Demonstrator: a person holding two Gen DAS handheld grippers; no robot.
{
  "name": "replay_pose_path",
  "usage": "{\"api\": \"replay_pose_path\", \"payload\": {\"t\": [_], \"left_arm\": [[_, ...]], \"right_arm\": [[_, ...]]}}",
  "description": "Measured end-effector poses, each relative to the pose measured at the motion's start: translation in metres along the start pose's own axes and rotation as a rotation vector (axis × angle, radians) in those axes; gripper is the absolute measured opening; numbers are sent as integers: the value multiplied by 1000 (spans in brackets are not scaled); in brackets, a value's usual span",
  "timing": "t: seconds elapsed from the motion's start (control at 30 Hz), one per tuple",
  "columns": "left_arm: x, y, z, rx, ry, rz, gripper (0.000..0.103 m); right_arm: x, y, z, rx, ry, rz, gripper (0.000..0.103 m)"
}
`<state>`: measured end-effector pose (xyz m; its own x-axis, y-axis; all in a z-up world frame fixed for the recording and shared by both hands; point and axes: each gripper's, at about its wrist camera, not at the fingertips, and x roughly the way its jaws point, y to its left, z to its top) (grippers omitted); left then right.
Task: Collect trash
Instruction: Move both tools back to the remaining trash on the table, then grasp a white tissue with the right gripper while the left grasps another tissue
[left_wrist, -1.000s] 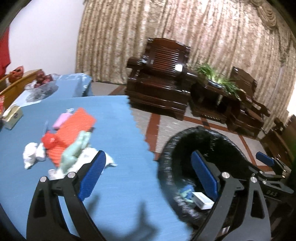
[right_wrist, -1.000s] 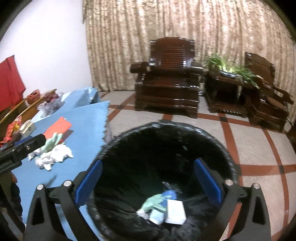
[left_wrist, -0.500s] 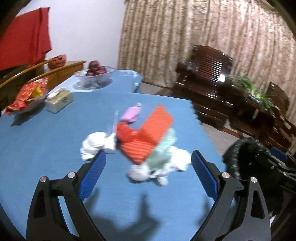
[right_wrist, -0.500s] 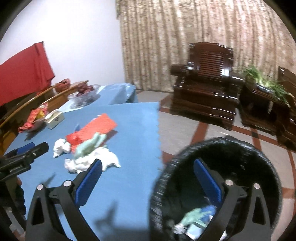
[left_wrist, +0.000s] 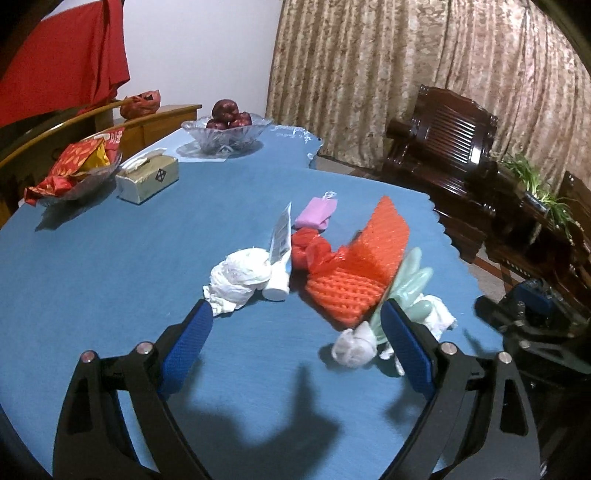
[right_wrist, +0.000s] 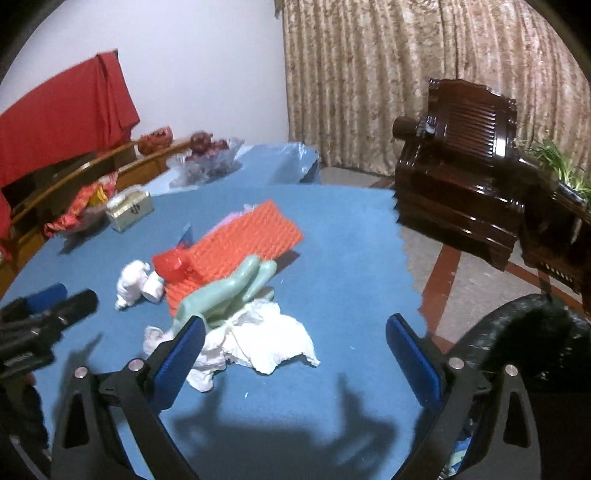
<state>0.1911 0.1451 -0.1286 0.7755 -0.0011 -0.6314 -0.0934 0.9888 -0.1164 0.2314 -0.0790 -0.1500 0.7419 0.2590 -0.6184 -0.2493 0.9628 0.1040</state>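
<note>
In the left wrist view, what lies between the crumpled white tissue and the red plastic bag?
A white squeeze tube, cap end toward the camera, lies between the crumpled white tissue and the red plastic bag, touching the tissue. The left wrist view shows it clearly.

Bare blue tabletop (left_wrist: 92, 295) ahead of both grippers; trash pile (left_wrist: 343, 280) blocks the centre, bin (right_wrist: 535, 343) crowds the right edge.

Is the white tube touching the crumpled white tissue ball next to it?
Touching. In the left wrist view the tube lies against the tissue ball, its cap end pressed into the paper with no blue cloth between.
</note>
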Motion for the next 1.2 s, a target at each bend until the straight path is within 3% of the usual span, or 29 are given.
{"api": "replay_pose_path", "payload": {"t": [0.5, 0.6, 0.7, 0.87, 0.97, 1.2], "left_arm": [[23, 6, -4, -11, 37, -2, 85], [26, 8, -4, -15, 43, -1, 85], [29, 8, -5, -11, 50, 0, 85], [33, 3, -8, -2, 66, -10, 85], [34, -3, -10, 9, 72, -21, 85], [39, -24, -18, 52, 104, -70, 85]], "right_arm": [[63, 13, -10, -10, 140, 50, 88], [67, 16, -10, -12, 159, 77, 77], [68, 17, -11, -12, 166, 99, 59], [64, 22, -12, -29, 171, 150, 18], [59, 22, -12, -33, 168, 159, 12], [41, 5, -7, -7, 143, 135, 11]]}}
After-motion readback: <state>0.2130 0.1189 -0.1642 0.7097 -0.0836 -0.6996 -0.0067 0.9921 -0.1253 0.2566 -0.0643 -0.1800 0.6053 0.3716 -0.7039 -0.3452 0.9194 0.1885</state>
